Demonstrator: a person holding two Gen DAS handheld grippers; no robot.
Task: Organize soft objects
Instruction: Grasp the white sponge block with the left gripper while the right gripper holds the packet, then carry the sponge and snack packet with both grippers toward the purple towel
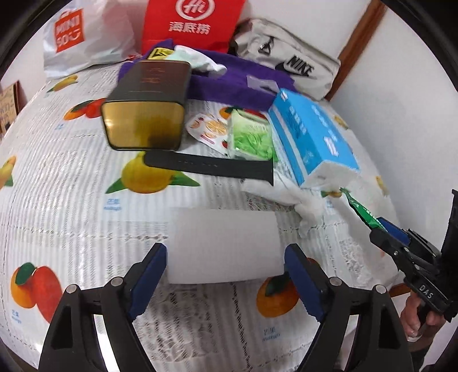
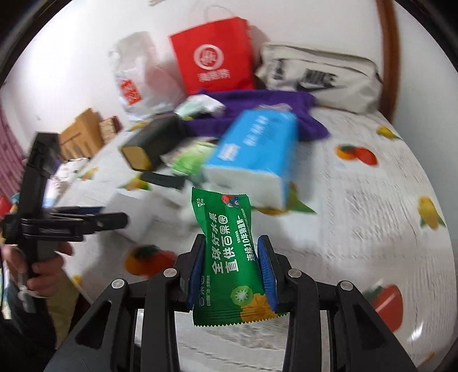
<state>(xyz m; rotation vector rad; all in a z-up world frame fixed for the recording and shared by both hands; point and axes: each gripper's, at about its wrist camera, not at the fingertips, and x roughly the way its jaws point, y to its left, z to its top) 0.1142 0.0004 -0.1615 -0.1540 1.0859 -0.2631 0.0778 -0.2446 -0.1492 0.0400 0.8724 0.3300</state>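
- The right gripper (image 2: 232, 264) clamps a green snack packet (image 2: 226, 251) (held upright).
- The left gripper (image 1: 224, 274) is spread wide around a white block (image 1: 223, 246) on the bed (image 1: 71, 200).

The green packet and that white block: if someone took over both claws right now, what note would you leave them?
Right claw: shut on the green packet, held up above the bed.
Left claw: open, its blue pads either side of the white block, which lies on the bed; whether the pads touch it cannot be told.
Clutter behind: blue tissue pack, dark tin, black strap, purple cloth, red bag and grey Nike bag.
Done: packet picked up.
Left: put the packet somewhere, grip the block, sort the rest.
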